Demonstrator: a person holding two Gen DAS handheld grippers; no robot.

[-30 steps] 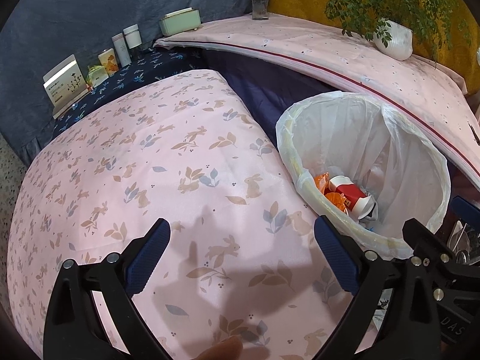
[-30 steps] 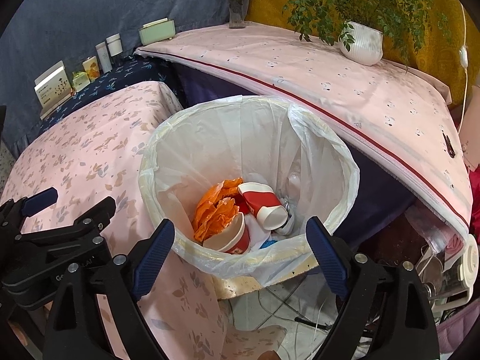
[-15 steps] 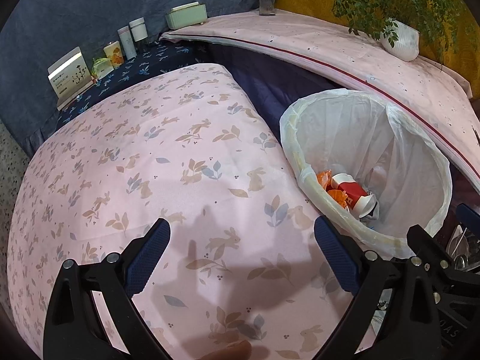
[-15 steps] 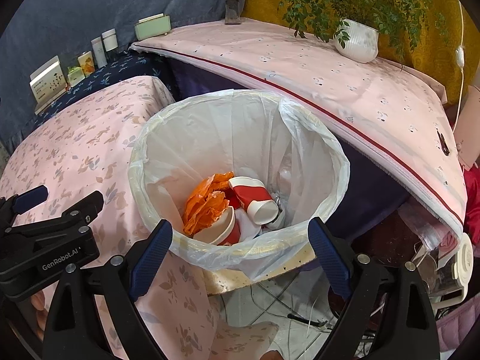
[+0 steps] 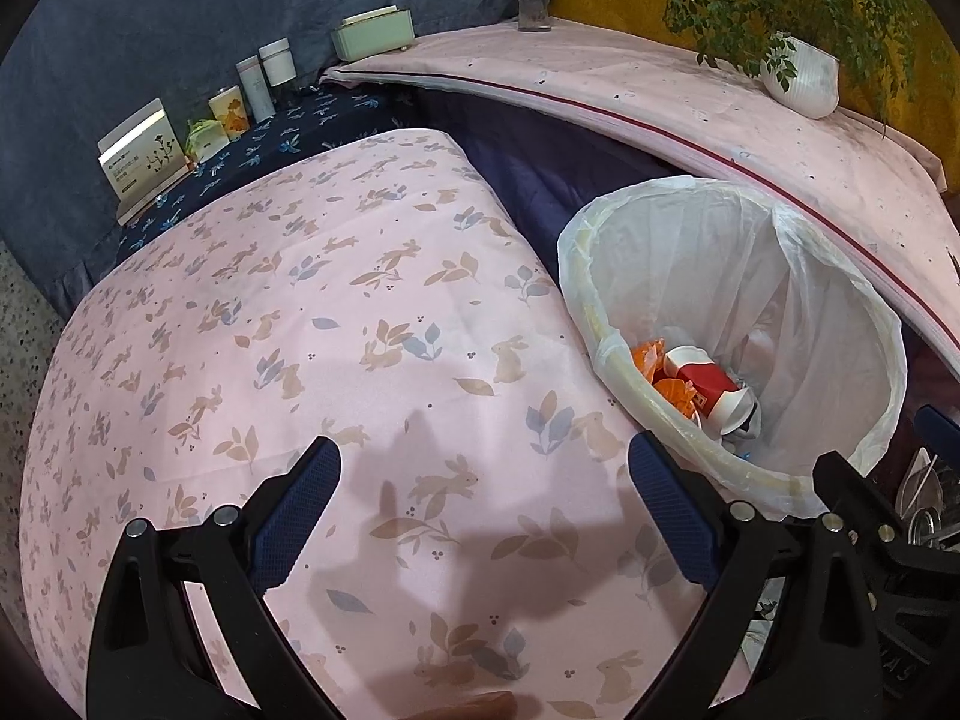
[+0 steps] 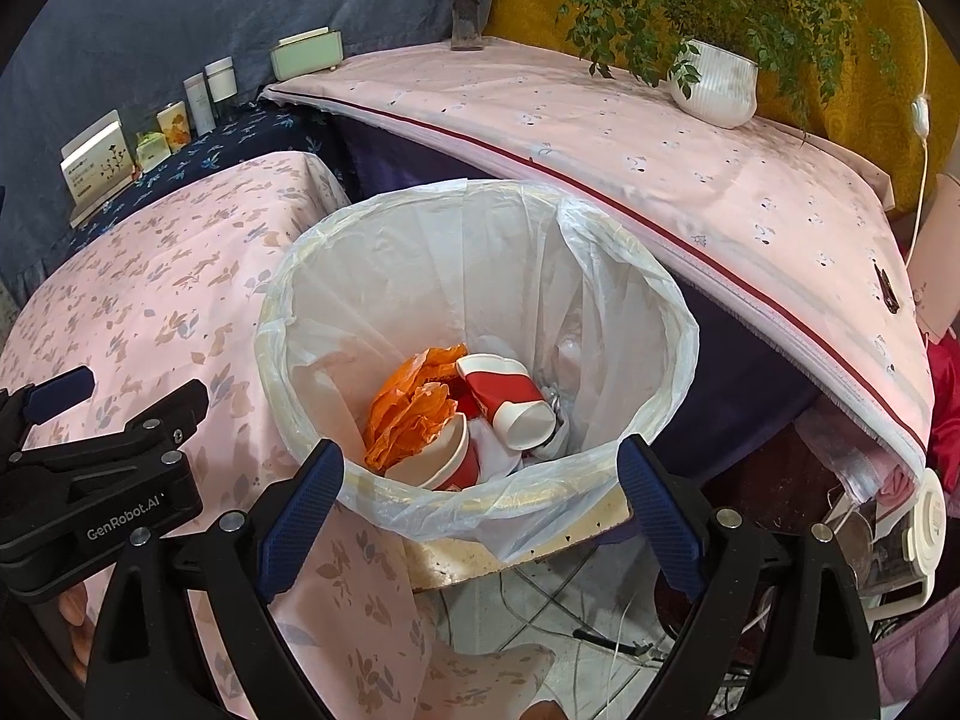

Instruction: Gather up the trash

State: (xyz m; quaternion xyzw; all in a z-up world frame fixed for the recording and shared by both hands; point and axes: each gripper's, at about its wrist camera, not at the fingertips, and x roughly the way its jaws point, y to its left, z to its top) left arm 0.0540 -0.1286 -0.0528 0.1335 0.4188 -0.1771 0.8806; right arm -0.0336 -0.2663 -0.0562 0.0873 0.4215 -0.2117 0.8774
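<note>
Both views have pulled back slightly since earlier. Left tongs [image 5: 483,501] and right tongs [image 6: 480,495] gape apart, empty. One lined bin [image 6: 672,312] beside table [image 5: 360,330] edge holds two red cups [image 6: 507,393], one orange wrapper [image 6: 414,405].

Bin [image 6: 480,498] mouth open from above (cups [image 6: 510,402] low inside); tablecloth [image 5: 336,336] bare, shelf [image 6: 690,180] crowds bin's far side

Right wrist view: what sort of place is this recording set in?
Probably a lived-in room at home: tables draped in patterned pink cloth, a lined trash bin between them, a potted plant and small boxes and jars along a fabric-hung wall.
</note>
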